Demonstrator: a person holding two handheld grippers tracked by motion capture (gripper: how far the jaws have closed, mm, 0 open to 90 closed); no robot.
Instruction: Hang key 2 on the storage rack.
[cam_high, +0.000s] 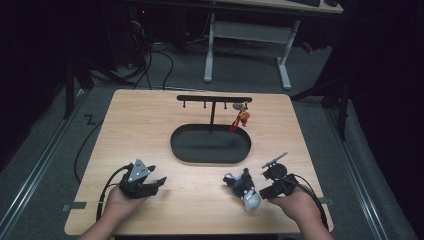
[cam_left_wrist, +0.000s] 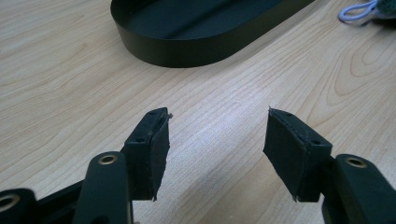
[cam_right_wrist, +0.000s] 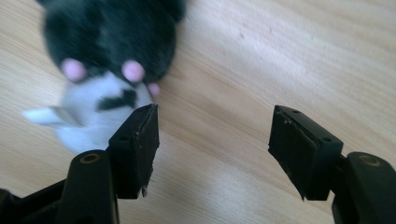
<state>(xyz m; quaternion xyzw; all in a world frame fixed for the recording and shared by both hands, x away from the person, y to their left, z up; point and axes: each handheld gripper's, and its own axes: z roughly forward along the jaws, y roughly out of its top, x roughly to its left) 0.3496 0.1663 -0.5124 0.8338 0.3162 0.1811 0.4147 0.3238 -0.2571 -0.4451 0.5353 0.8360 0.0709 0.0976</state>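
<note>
A small black and white plush toy (cam_high: 244, 189) lies on the wooden table near the front right. In the right gripper view the plush (cam_right_wrist: 107, 60) sits blurred just beyond and left of my left jaw, outside the gap. My right gripper (cam_right_wrist: 215, 130) is open with only bare wood between its pads, and in the high view it (cam_high: 264, 191) sits just right of the toy. My left gripper (cam_high: 157, 184) rests at the front left, pointing right. It (cam_left_wrist: 217, 135) is open over bare table, with nothing between its jaws.
A black oval tray (cam_high: 180, 150) sits mid-table, its wall (cam_left_wrist: 187, 46) ahead of my left gripper. Behind it stands a black hook rack (cam_high: 214, 99) with a red keychain (cam_high: 239, 120) hanging at its right end. The plush's white loop (cam_left_wrist: 357, 10) lies far right.
</note>
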